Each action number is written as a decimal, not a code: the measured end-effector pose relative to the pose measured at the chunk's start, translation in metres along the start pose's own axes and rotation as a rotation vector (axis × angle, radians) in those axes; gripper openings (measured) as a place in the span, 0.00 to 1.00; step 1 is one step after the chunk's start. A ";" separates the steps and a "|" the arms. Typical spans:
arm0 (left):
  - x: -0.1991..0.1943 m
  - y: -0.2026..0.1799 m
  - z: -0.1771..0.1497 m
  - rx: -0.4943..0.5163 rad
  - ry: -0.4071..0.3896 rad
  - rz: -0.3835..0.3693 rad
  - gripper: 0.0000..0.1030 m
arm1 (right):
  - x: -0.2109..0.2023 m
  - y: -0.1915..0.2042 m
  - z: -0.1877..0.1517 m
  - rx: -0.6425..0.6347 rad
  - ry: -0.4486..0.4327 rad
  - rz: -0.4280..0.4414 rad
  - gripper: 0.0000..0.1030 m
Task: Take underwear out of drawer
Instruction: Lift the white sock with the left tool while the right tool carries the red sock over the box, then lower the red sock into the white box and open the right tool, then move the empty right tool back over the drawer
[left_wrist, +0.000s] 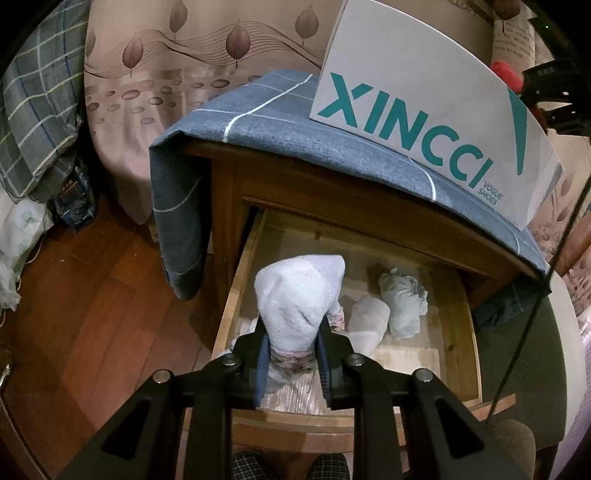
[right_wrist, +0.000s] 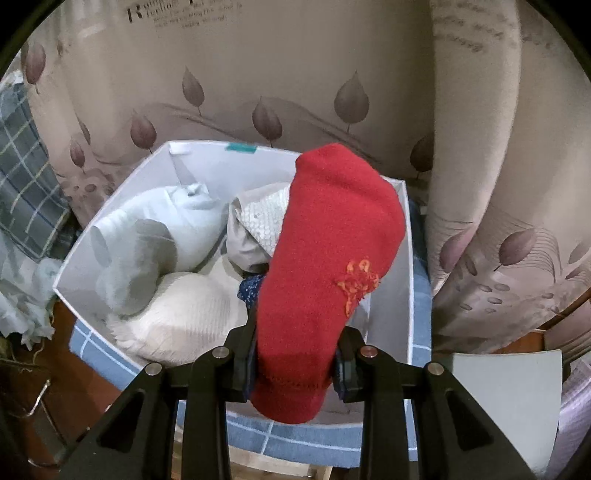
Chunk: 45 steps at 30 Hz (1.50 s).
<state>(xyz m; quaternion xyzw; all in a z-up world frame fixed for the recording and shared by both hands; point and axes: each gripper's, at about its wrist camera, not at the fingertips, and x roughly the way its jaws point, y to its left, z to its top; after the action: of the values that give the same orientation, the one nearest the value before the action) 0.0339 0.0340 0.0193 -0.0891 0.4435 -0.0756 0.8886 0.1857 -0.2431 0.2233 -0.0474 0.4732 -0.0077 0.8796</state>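
The drawer stands open from above at lower centre, its right half bare past 2 bundles, though the cabinet top overhangs its rear. The box is crowded on its left and centre, with room only along its right wall.

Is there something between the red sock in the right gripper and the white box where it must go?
Nothing visible blocks it. The right gripper holds the red sock above the open white box, which has no lid on top. White bundles already lie inside, mostly on the left side, so some room remains at the right.
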 end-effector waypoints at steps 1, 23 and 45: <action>0.000 0.000 0.000 0.000 0.000 -0.001 0.22 | 0.006 0.002 0.000 -0.004 0.012 -0.002 0.28; 0.002 0.003 0.000 -0.012 0.000 -0.014 0.22 | 0.017 0.002 -0.009 0.018 0.004 -0.044 0.71; 0.000 0.003 0.001 -0.003 -0.001 0.001 0.22 | -0.035 -0.004 -0.158 0.036 -0.107 0.014 0.87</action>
<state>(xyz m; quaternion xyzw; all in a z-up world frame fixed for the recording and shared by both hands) 0.0343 0.0370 0.0191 -0.0900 0.4432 -0.0743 0.8888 0.0351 -0.2566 0.1668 -0.0285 0.4256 -0.0075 0.9044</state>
